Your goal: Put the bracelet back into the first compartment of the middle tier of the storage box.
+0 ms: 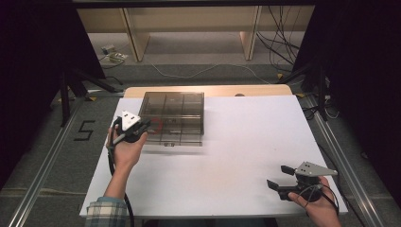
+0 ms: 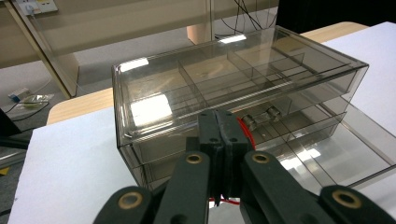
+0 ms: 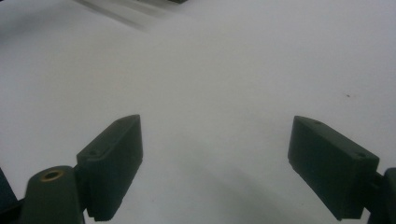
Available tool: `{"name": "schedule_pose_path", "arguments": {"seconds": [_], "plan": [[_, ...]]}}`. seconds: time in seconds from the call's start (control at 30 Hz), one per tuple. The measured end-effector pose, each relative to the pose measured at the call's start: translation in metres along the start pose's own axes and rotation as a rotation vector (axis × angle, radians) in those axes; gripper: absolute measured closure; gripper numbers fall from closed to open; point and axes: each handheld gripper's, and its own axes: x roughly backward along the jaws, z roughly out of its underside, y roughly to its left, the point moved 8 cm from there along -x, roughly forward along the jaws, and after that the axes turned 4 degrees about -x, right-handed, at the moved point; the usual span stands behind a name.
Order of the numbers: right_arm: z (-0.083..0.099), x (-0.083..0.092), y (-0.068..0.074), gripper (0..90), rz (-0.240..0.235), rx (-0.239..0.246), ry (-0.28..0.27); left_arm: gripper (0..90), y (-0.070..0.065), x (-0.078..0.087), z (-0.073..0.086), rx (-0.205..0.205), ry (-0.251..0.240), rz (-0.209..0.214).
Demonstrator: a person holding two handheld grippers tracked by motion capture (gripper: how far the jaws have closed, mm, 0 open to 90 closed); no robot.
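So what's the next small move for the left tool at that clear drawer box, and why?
Probably pull the left tool straight back toward the person. Its jaws look pinched together on something red at the drawer box front, where a lower drawer already juts out.

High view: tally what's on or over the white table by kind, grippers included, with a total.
Grippers: 2, the left gripper at the box, the right gripper over bare table
Clear smoky drawer box: 1
Red item pinched at the left gripper's jaws: 1, kind unclear
Total: 4
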Motion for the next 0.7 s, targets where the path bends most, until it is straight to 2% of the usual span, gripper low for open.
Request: {"name": "schedule_pose_path", "arguments": {"seconds": [0.33, 0.7], "plan": [[0.0, 0.0, 0.0, 18.7, 0.0, 0.0, 0.0, 89.7, 0.002, -0.005, 0.009, -0.032, 0.038, -0.007], [0.0, 0.0, 0.0, 18.7, 0.0, 0.0, 0.0, 89.6, 0.002, -0.008, 0.014, -0.034, 0.058, -0.002]]}}
